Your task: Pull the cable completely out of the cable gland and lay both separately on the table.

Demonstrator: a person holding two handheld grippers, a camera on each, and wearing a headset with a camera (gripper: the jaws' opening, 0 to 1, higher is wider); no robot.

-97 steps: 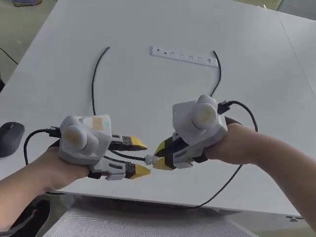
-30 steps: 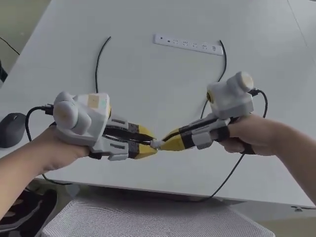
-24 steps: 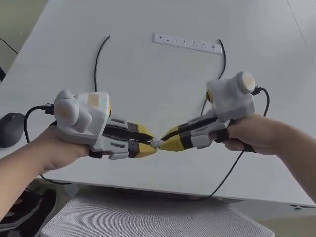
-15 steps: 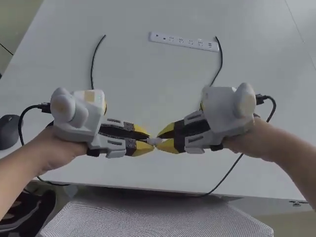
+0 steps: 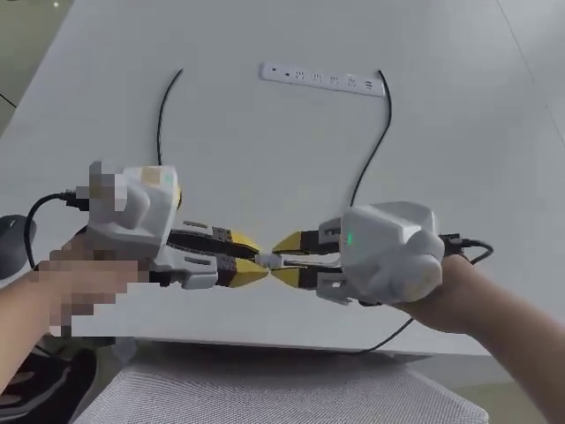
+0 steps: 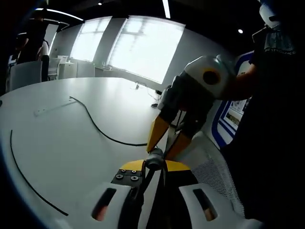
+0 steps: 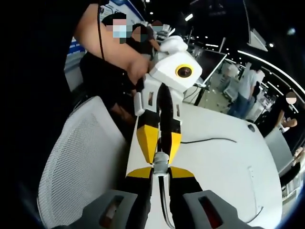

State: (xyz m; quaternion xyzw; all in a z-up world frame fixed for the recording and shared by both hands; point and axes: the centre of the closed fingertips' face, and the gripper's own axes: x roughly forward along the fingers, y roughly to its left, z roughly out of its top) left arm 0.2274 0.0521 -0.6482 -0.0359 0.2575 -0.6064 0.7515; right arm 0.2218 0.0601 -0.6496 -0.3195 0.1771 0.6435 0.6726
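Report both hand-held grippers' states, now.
Left hand-held gripper: shut on the thin black cable.
Right hand-held gripper: shut on the small pale grey cable gland.

White table, black cable, whitish gland

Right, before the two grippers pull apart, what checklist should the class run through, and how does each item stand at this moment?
1. Hold of the left gripper on the cable: ok, its jaws are shut on it just behind the gland.
2. Hold of the right gripper on the cable gland: ok, its yellow tips pinch it.
3. Cable out of the gland: not ok, it runs into the gland.
4. Gland slack enough to let the cable slide: cannot tell.
5. Bare table for laying both down: ok, there is free space short of the power strip.
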